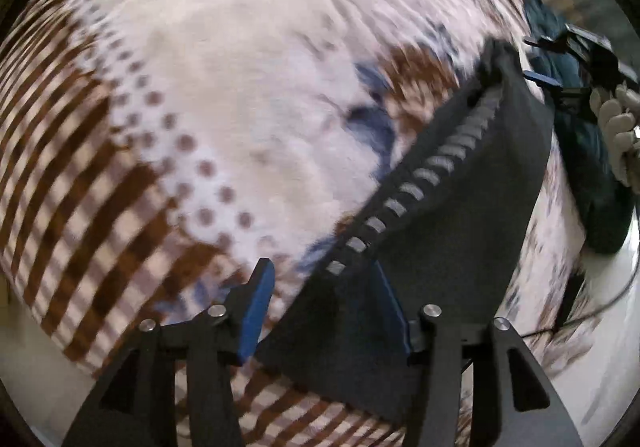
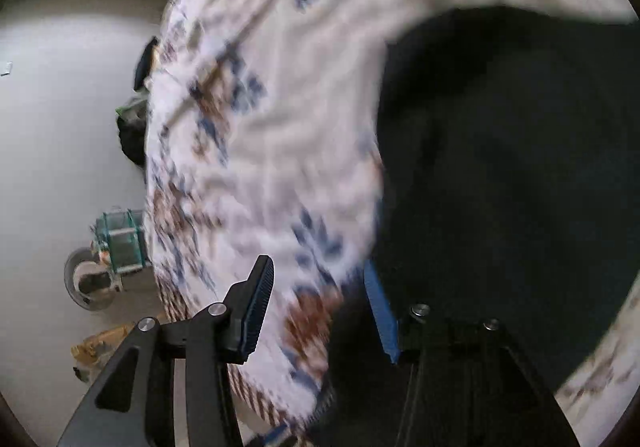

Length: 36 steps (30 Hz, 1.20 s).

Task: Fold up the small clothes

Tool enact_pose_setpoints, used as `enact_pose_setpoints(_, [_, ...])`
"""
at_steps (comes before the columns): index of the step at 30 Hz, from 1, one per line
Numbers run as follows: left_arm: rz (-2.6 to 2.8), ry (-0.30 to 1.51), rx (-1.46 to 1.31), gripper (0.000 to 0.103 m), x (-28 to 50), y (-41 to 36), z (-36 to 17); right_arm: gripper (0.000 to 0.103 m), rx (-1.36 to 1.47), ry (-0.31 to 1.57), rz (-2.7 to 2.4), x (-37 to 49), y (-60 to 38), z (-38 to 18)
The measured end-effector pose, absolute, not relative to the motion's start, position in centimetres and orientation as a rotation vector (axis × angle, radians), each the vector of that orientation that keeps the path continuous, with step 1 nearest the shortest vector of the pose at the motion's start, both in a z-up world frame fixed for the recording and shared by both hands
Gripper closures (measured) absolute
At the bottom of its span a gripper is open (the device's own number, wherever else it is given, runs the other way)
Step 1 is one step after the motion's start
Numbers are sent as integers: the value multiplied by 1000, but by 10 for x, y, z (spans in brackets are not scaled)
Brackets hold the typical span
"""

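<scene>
Left tongs [image 1: 324,311] gape wide, w/ a dark grey cloth [image 1: 460,215] draped over the right-hand blue pad [image 1: 390,311] and running on ahead of them. The other pad hangs free, so nothing is pinched; looks to me like the cloth just rests there, prob. mid-release or about to be regripped. A row of pale grey bars [image 1: 416,183] follows its edge, maybe a waistband, can't be sure.

Right tongs [image 2: 320,307] also stand apart, same dark cloth [image 2: 500,167] bulking over and past their right pad, not clamped either. In the left view they [image 1: 560,63] show at the cloth's far end, gloved hand [image 1: 616,127] behind, so the piece spans btwn both tools, likely for a fold.

Under and beyond both: a white blanket w/ brown stripes and blue blotches [image 1: 224,95], serving as the work surface. Further right of left tongs, a dark teal heap [image 1: 580,151], poss. more clothes. Both views blurry.
</scene>
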State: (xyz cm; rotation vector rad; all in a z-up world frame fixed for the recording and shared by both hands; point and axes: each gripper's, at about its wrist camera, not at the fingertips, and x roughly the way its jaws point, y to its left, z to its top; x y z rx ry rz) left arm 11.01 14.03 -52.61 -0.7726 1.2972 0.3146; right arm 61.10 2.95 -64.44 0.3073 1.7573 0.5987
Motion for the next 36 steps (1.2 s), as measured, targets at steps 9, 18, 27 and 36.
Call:
enact_pose_setpoints(9, [329, 1369, -741, 54, 117, 126, -552, 51, 563, 1877, 756, 580, 80, -692])
enact_pose_setpoints(18, [298, 1373, -715, 54, 123, 113, -546, 51, 39, 1468, 313, 671, -35, -607])
enact_pose_setpoints(27, [316, 1338, -713, 93, 126, 105, -558, 90, 100, 1530, 107, 720, -143, -674])
enact_pose_setpoints(36, [322, 1338, -774, 93, 125, 113, -563, 88, 32, 1579, -37, 722, -161, -670])
